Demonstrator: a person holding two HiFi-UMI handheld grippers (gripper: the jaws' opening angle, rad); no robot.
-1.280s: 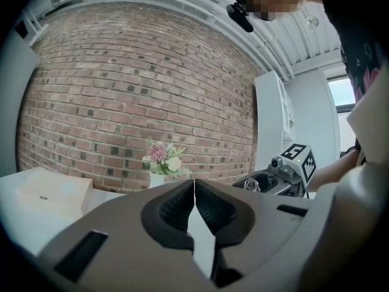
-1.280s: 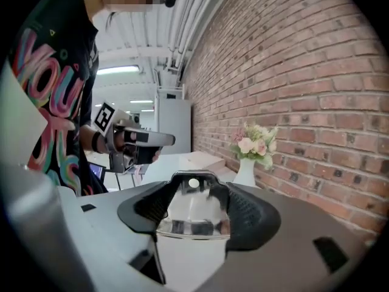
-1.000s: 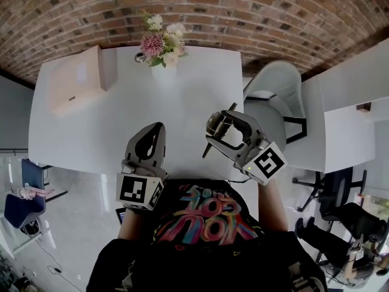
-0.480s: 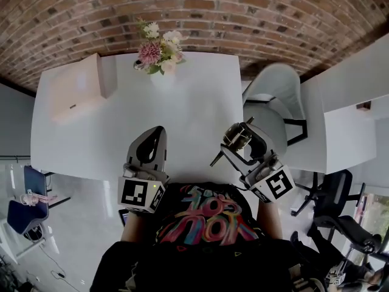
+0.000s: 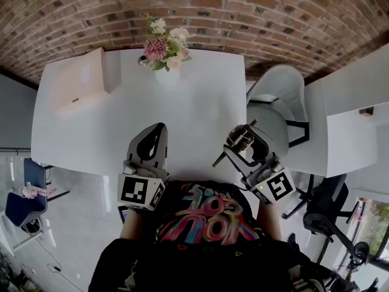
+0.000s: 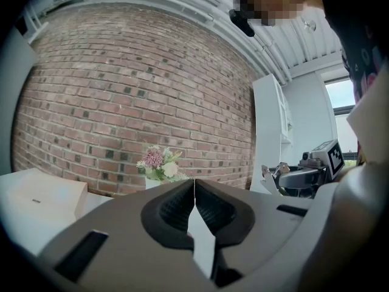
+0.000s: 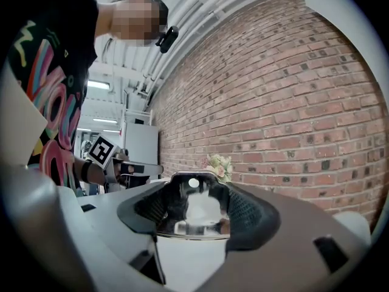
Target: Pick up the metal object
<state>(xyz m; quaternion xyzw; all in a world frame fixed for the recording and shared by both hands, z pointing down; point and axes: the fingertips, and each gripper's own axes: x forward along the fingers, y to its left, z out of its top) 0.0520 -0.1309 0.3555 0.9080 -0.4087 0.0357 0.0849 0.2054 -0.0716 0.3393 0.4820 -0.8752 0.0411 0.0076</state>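
In the right gripper view, the right tool (image 7: 196,207) is clamped on the metal object (image 7: 193,216), a shiny piece spanning its jaws. The head view adds a thin stem sticking out both ways, held above the near right corner of the desk (image 5: 194,102). In the left gripper view, the left tool (image 6: 194,193) is closed, jaws touching, over the near edge. The white desk bears flowers (image 5: 163,44) at its far edge and a pale box (image 5: 78,81) at the far left corner. A white chair (image 5: 276,99) stands by the right edge, before a brick wall (image 5: 255,11).
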